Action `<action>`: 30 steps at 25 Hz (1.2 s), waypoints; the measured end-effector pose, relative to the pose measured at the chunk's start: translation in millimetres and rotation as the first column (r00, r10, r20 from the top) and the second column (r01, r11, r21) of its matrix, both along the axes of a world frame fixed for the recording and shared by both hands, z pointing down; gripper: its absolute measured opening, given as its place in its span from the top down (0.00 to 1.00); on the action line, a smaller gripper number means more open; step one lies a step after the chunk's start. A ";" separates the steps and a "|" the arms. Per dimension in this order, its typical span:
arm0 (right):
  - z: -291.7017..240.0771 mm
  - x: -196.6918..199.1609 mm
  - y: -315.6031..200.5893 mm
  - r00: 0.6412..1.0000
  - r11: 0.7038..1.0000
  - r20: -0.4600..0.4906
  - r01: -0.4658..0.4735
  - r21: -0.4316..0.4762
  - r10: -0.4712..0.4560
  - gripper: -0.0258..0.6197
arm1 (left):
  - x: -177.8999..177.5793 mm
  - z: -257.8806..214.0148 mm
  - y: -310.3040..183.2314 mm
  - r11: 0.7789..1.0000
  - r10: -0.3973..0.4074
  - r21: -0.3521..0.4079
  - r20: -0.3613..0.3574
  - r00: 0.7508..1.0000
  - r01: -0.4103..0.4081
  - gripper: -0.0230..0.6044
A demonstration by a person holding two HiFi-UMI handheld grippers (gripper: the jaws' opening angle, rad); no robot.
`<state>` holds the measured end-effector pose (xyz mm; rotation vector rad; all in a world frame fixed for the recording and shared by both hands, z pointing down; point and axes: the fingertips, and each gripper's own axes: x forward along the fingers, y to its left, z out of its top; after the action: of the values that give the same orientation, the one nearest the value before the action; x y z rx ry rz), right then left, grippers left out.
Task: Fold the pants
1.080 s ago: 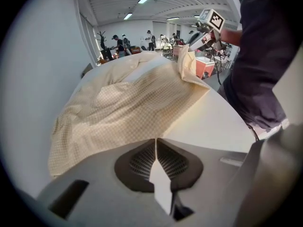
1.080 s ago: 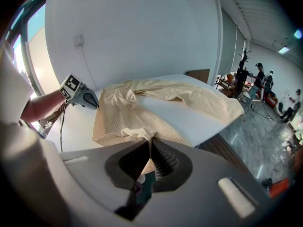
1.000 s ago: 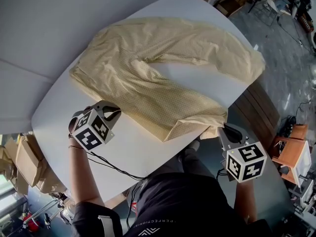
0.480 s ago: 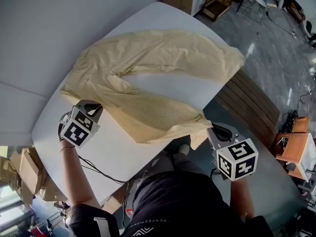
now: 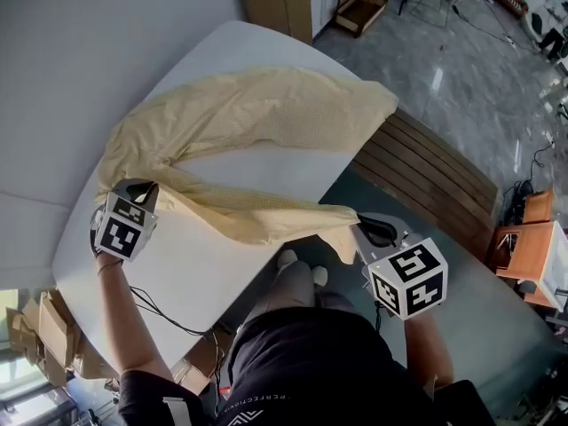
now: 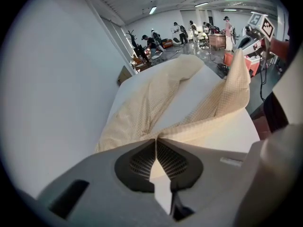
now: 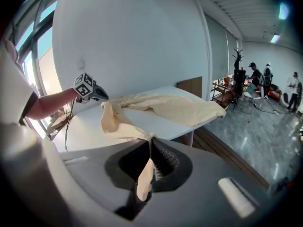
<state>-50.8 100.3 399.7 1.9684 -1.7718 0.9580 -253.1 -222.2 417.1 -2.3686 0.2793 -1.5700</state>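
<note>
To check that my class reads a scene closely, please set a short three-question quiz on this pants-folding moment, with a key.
1. True or false: the left claw is open and empty.
2. Multiple choice: what does the right claw grip? A) a cable B) the beige pants C) nothing
3. Fill in: the pants leg that neither claw holds rests on the white ___.
Key: 1 false, it is shut on the pants; 2 B; 3 table.
</note>
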 end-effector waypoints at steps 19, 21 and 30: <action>-17.6 139.1 -59.5 0.998 0.995 -0.053 -0.037 -0.095 0.032 0.95 | 124.9 -29.2 -85.1 0.998 -0.058 0.025 -0.051 0.997 0.060 0.95; -19.6 148.4 -63.4 0.998 0.994 -0.056 -0.036 -0.107 0.030 0.95 | 131.3 -29.3 -92.3 0.997 -0.072 0.031 -0.050 0.996 0.073 0.95; -30.2 222.9 -81.0 0.998 0.987 -0.008 0.060 -0.150 -0.062 0.95 | 183.9 -46.1 -115.8 0.986 -0.153 0.059 0.003 0.988 0.153 0.95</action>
<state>172.1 19.3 369.5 1.8140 -1.6909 1.0239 -69.2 -338.0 371.0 -2.3447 0.5104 -1.6125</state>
